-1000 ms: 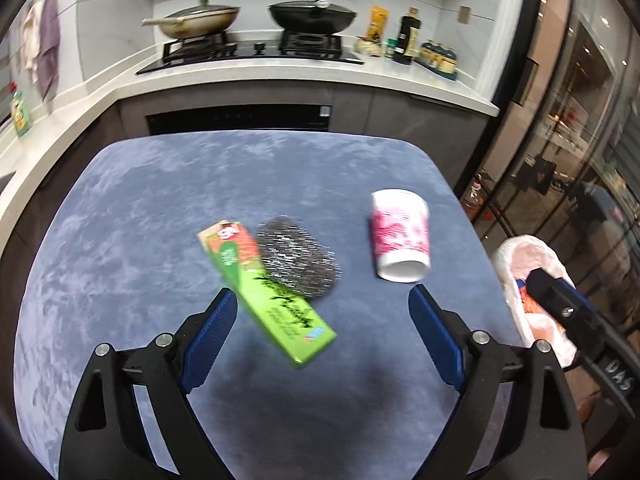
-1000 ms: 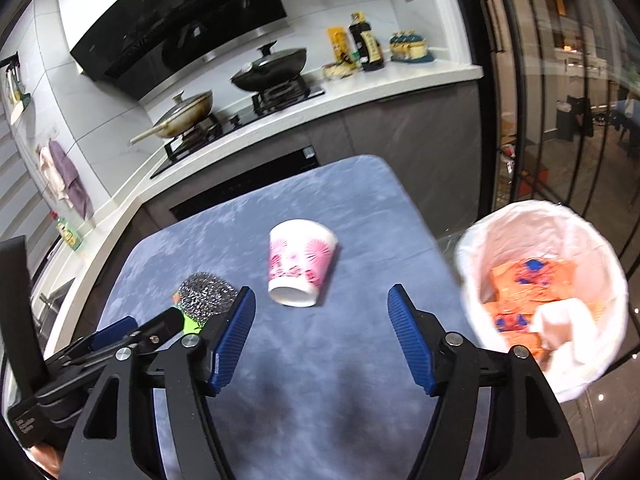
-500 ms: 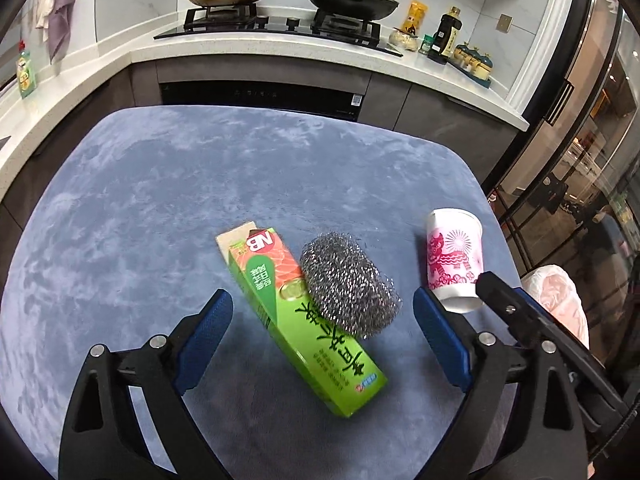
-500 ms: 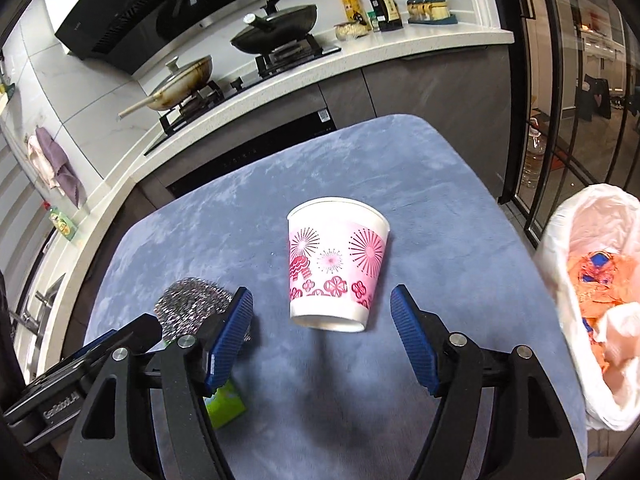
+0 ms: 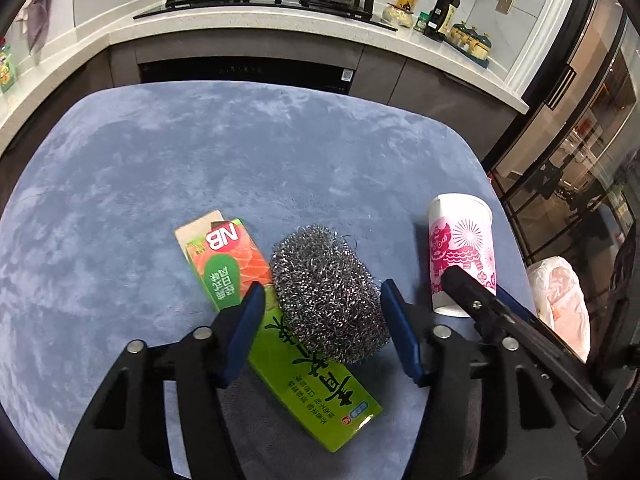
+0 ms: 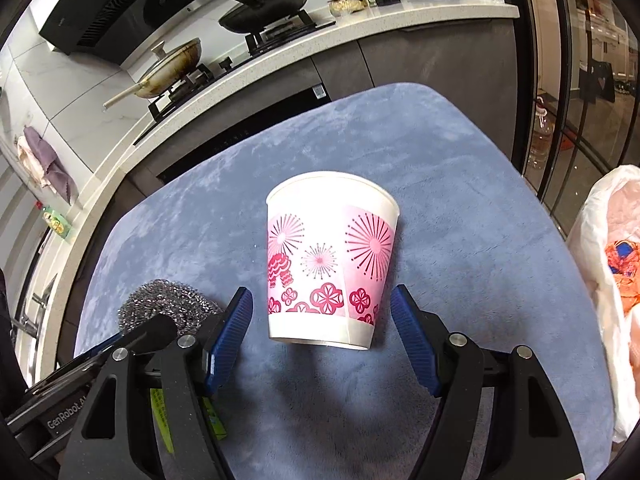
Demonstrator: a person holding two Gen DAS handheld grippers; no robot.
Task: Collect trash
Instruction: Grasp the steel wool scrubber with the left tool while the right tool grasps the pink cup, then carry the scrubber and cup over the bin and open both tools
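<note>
The left tongs (image 5: 322,330) stand open astride a coarse steel-wool scourer (image 5: 328,294), holding nothing; their left finger overlaps a long green carton (image 5: 276,338). The carton lies flat under the scourer, its long axis running from near right to far left. Right of the scourer, the right tongs (image 6: 322,338) gape around a paper cup (image 6: 330,258) with pink fireworks print, apparently upside down with its narrow end nearest, not gripped. All rest on the plush blue tabletop (image 5: 200,160). Right of the cup, beyond the tabletop's edge, a white-lined bin (image 6: 610,280) holds orange wrappers.
</note>
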